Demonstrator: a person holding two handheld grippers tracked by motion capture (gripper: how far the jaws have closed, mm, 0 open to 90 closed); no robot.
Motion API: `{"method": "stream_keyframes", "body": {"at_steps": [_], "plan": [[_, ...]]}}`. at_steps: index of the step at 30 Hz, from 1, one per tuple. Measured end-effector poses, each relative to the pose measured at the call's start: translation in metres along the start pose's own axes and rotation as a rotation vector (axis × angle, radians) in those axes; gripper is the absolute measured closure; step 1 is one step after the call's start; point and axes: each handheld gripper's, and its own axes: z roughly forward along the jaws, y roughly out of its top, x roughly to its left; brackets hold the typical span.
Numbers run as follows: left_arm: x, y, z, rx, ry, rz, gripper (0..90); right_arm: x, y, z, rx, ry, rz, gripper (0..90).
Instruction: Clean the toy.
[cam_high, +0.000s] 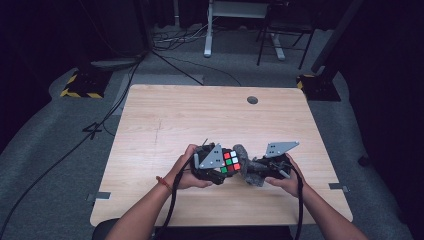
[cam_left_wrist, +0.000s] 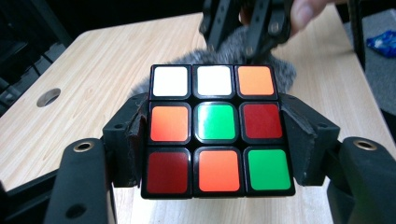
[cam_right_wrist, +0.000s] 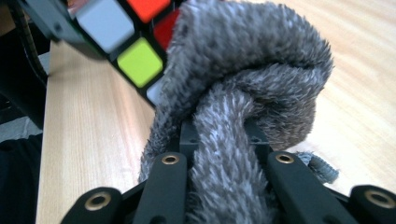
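Note:
A scrambled puzzle cube (cam_left_wrist: 217, 128) with white, orange, green and red tiles sits clamped between the jaws of my left gripper (cam_left_wrist: 215, 135), held just above the wooden table (cam_high: 165, 120). From above, the cube (cam_high: 230, 162) is at the table's near middle. My right gripper (cam_right_wrist: 223, 140) is shut on a bunched grey fluffy cloth (cam_right_wrist: 252, 79), and the cloth presses against the cube's far side. In the high view the cloth (cam_high: 246, 165) lies between the two grippers, the right gripper (cam_high: 260, 171) just right of the cube. The cube's yellow and white tiles (cam_right_wrist: 140, 60) show past the cloth.
A round cable hole (cam_high: 252, 100) sits near the table's far edge. Beyond the table stand a desk frame (cam_high: 210, 30), floor cables and yellow-black striped bases (cam_high: 80, 85). A blue item (cam_left_wrist: 383, 43) lies on the floor off the table's side.

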Motion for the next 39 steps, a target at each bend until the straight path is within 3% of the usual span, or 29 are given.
{"method": "stream_keyframes", "body": {"at_steps": [4, 7, 11, 13, 16, 21, 27, 33, 37, 39], "plan": [[0.001, -0.001, -0.002, -0.032, -0.008, -0.017, 33.8, 0.002, 0.000, 0.001, -0.032, 0.034, 0.000, 76.9], [0.004, -0.003, -0.003, -0.038, -0.004, -0.026, 33.6, -0.002, -0.002, -0.003, -0.079, 0.065, 0.032, 76.9], [0.004, -0.006, 0.002, -0.006, 0.000, -0.022, 33.3, -0.001, 0.000, -0.007, -0.122, 0.081, 0.038, 76.9], [0.002, -0.008, 0.006, 0.020, 0.009, -0.006, 33.3, 0.001, 0.002, -0.010, -0.166, 0.119, 0.042, 76.9], [0.001, -0.007, 0.008, 0.035, 0.012, 0.005, 33.4, 0.008, 0.007, -0.013, -0.149, 0.075, -0.004, 76.9], [-0.002, -0.003, 0.007, 0.041, 0.029, 0.022, 33.8, 0.011, 0.010, -0.016, -0.161, 0.050, -0.018, 76.9], [-0.001, 0.001, 0.001, 0.002, 0.014, 0.018, 33.9, 0.003, 0.005, -0.008, -0.068, -0.010, 0.004, 76.8], [0.000, 0.001, -0.003, -0.048, -0.003, -0.008, 33.9, -0.004, -0.003, 0.003, -0.032, 0.037, 0.041, 76.8], [0.003, 0.000, -0.006, -0.094, -0.024, -0.040, 33.4, -0.004, -0.005, 0.002, -0.106, 0.124, 0.074, 76.9], [0.005, -0.001, -0.006, -0.086, -0.022, -0.041, 33.2, -0.005, -0.005, 0.000, -0.122, 0.132, 0.077, 76.9]]}}
